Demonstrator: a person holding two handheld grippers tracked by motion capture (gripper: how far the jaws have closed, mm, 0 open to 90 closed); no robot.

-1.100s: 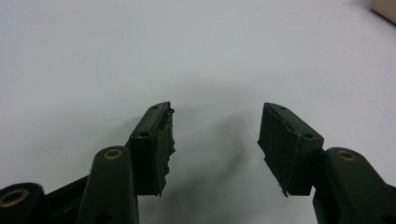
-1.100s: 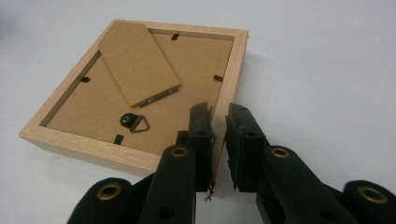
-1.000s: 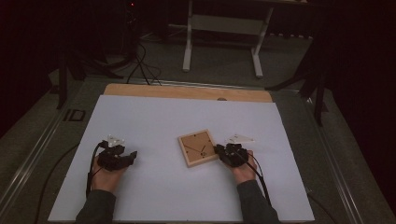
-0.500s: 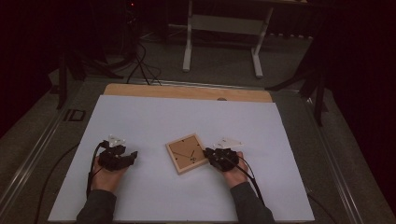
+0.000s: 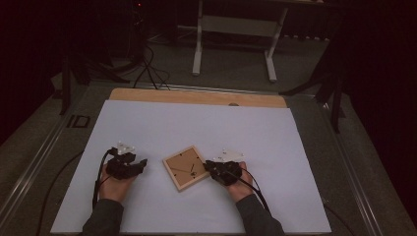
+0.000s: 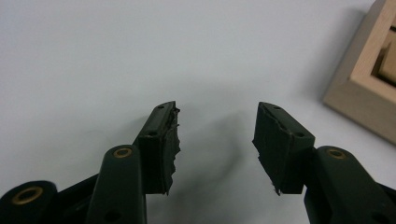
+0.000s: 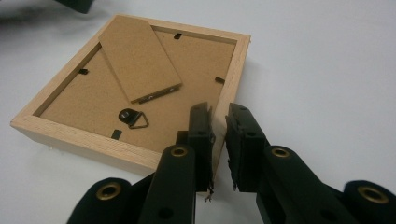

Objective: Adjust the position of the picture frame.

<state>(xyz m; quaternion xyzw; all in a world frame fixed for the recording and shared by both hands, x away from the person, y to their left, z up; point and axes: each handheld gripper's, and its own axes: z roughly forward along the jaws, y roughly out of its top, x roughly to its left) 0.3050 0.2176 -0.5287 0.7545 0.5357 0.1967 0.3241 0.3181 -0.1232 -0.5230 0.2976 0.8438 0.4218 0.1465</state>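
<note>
High view: frame (image 5: 186, 167) face-down mid-sheet (image 5: 246, 128), between both grippers; left gripper view: left gripper (image 6: 217, 140) half-open, empty, just been closing, frame near; right gripper view: right gripper (image 7: 219, 140) pinching the frame's edge, handover apparently still ahead.

Both grippers matte black, left gripper (image 5: 129, 166) and right gripper (image 5: 222, 171) each topped with pale grey three-cornered plate, black cable trailing back. Fingers (image 6: 164, 144) show brass-ringed screw holes, ragged chewed-up rubber pads. Sleeves dark grey.
</note>
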